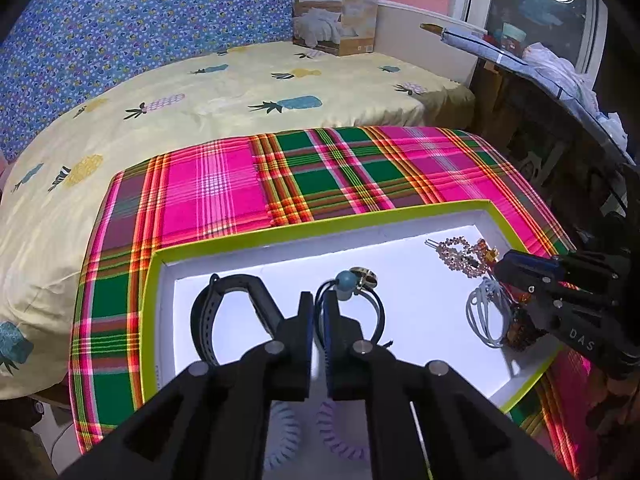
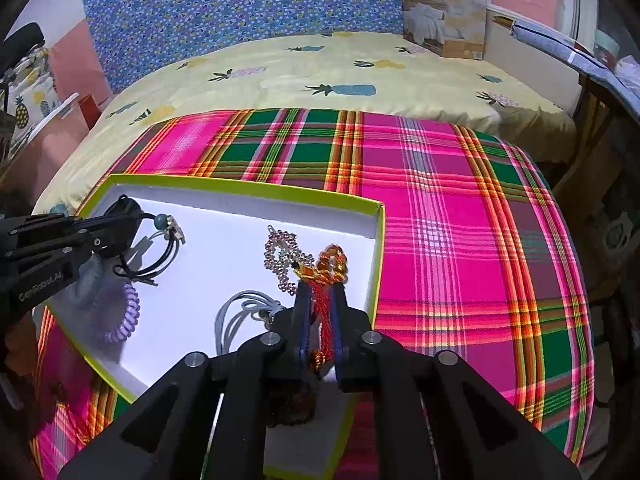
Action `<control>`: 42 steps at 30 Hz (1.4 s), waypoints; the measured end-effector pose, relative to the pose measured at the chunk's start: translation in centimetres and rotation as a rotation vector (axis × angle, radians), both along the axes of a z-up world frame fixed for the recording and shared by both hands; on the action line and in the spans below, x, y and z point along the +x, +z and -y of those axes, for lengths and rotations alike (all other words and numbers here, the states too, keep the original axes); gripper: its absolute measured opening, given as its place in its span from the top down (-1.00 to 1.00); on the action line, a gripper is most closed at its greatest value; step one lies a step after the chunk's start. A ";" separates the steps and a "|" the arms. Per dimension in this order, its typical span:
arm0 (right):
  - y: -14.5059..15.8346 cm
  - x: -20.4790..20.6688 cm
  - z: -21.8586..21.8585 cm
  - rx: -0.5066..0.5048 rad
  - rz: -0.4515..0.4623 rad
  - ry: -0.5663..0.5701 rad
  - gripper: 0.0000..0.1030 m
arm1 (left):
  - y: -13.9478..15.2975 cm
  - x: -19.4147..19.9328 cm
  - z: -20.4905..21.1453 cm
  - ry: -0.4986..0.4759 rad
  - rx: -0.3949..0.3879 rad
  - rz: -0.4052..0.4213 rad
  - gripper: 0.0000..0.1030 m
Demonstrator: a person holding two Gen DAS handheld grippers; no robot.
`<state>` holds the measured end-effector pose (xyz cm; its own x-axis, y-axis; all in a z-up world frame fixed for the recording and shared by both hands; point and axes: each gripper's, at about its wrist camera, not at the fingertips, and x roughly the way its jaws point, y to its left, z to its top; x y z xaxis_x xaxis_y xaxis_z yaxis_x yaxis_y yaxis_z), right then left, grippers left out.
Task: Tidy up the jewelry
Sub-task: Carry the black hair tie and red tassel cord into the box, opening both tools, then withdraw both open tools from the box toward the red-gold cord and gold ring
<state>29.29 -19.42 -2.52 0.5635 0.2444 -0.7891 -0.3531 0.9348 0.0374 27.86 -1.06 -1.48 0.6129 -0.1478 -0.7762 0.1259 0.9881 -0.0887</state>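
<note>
Right hand-held gripper [image 2: 320,320] pinching red bead strand [image 2: 325,312]; left hand-held gripper [image 1: 319,312] nearly closed, grip unclear.

We see our left matte-black plastic two-finger gripper [image 1: 319,312] with blue ribbed pads on its fingers' inner faces and round silver screw heads at the joints; white "GenRobot.AI" lettering marks its side. Our right matte-black plastic gripper [image 2: 320,304] matches it, with white "DAS" on its flank.

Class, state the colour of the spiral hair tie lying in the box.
Lilac spiral hair tie; clearest in the right wrist view.
</note>
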 end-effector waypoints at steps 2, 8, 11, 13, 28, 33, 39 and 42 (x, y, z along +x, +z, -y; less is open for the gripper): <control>0.3 -0.3 0.0 -0.003 0.010 0.001 0.62 | 0.3 -0.3 -0.3 0.003 -0.008 0.008 0.68; 1.5 -1.6 0.5 0.014 0.040 -0.014 0.31 | 1.6 -1.6 -0.7 0.007 -0.014 0.039 0.63; 2.2 -2.4 0.6 0.026 0.049 -0.016 0.31 | 2.3 -2.5 -0.9 0.006 -0.019 0.056 0.63; 2.8 -3.3 0.6 0.034 0.062 -0.014 0.31 | 2.7 -3.2 -1.0 0.001 -0.019 0.066 0.63; 4.6 -11.2 -0.2 0.108 0.113 0.038 0.31 | 4.4 -9.8 -1.4 -0.026 -0.022 0.125 0.63; 4.2 -13.6 -0.3 0.124 0.099 0.050 0.31 | 3.9 -12.1 -1.3 -0.039 0.001 0.130 0.63; 3.8 -15.5 -0.4 0.137 0.087 0.062 0.31 | 2.7 -14.4 -1.9 -0.054 0.001 0.113 0.63; 3.7 -16.3 -0.5 0.140 0.080 0.070 0.31 | 1.9 -15.3 -2.2 -0.058 -0.001 0.099 0.63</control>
